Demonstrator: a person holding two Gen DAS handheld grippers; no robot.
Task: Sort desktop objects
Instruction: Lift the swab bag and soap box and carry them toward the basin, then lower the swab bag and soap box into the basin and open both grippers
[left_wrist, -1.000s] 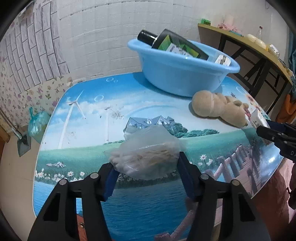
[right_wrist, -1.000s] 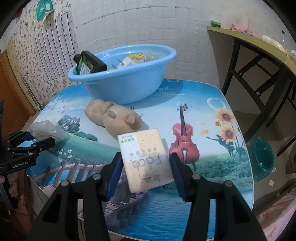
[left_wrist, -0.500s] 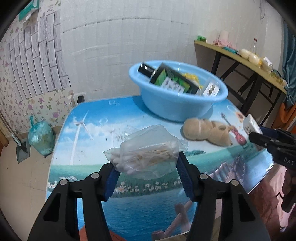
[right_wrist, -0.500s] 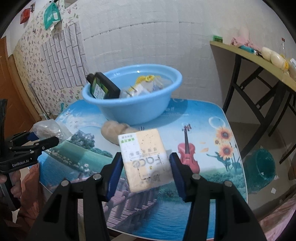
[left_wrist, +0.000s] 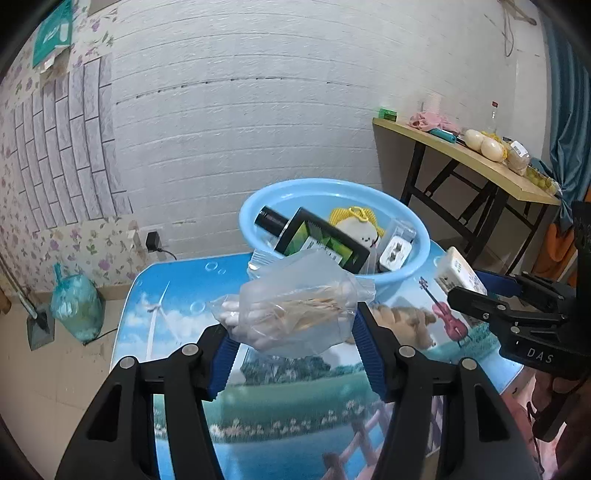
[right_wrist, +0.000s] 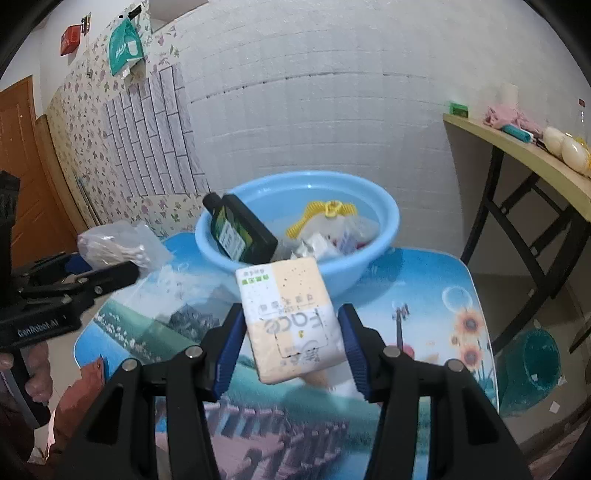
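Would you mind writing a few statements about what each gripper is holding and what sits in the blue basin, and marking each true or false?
1. The left gripper holds a clear plastic bag. True.
2. The right gripper is open with nothing in it. False: it is shut on a tissue pack.
3. The dark bottle leans inside the blue basin. True.
4. The plush toy lies in the basin. False: it lies on the table.
5. Both held items are off the table. True.
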